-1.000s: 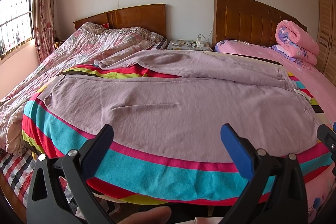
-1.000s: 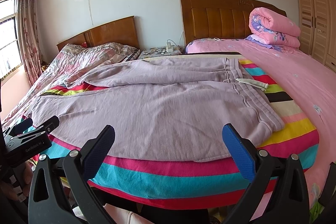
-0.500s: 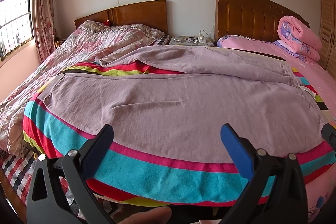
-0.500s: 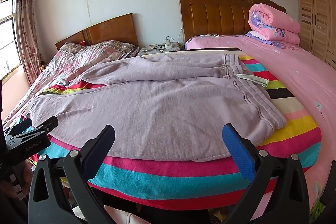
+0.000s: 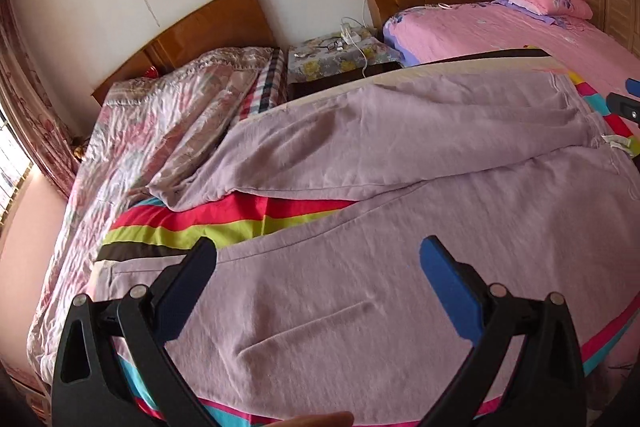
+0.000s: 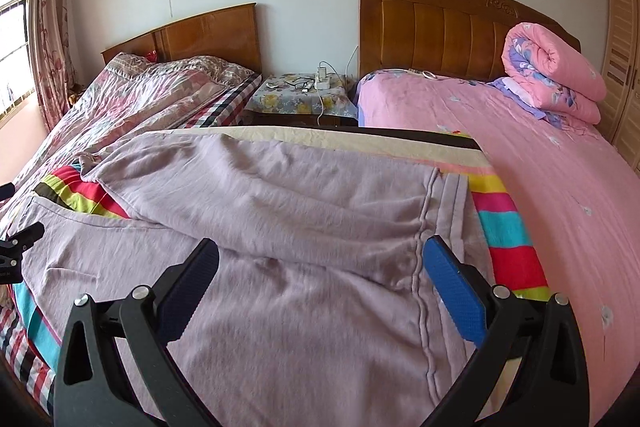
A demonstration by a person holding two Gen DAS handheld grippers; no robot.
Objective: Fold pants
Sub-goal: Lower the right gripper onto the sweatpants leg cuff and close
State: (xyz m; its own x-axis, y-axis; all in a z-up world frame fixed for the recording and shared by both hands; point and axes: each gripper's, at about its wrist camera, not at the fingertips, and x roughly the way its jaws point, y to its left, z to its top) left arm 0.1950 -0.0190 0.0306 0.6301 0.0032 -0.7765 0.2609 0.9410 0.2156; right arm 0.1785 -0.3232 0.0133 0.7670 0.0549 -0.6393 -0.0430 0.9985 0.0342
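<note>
Over lilac pants (image 5: 400, 307), left tool (image 5: 318, 277) wide open, right tool (image 6: 320, 277) likewise

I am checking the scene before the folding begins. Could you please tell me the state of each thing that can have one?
pants: spread flat on the striped sheet, unfolded, legs apart
left gripper: open, above the near leg, holding nothing
right gripper: open, above the waistband end, holding nothing
pink quilt: rolled up on the pink bed

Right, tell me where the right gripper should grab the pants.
Grip the waistband of the pants, coming from the near edge with open right gripper fingers. Its stitched band lies flat at the garment's right end, giving a firm edge to pinch.
</note>
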